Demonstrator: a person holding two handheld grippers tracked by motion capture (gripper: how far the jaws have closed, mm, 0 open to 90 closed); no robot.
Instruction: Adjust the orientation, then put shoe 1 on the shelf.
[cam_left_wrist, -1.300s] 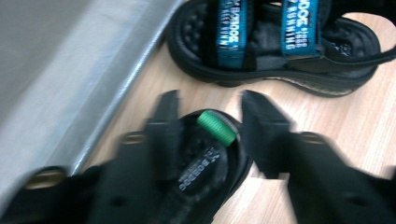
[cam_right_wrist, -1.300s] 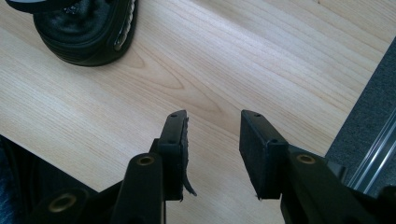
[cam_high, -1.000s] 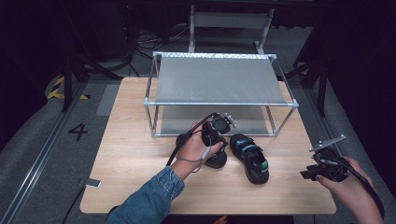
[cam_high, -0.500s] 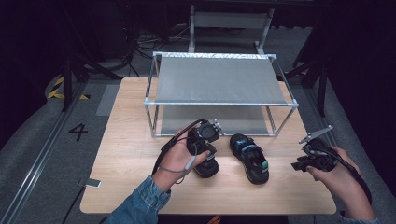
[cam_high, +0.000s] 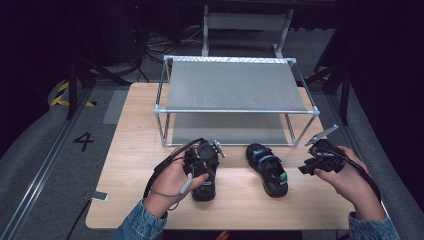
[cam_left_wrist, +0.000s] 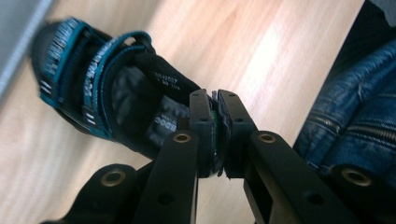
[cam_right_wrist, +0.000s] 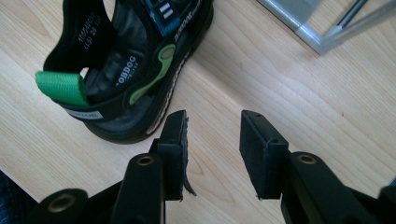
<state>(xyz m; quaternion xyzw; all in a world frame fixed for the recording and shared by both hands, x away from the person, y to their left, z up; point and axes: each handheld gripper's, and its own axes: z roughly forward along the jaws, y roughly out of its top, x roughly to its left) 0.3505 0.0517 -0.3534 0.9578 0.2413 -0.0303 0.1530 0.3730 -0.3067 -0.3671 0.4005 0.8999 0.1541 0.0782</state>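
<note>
Black strapped sandals (cam_high: 266, 168), likely light, with stiff soles and soft straps, side by side on the near surface (cam_high: 135, 150). Left sandal (cam_left_wrist: 107, 107) pinched at its heel loop by left gripper (cam_left_wrist: 215, 135). Right gripper (cam_right_wrist: 212, 144) spread, empty, beside right sandal's green heel tab (cam_right_wrist: 63, 87): probably the handiest hold.

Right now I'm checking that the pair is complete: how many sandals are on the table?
2. One sandal lies under the left gripper, whose jaws pinch its heel strap. The other sandal lies free in front of the rack, beside the open right gripper.
</note>
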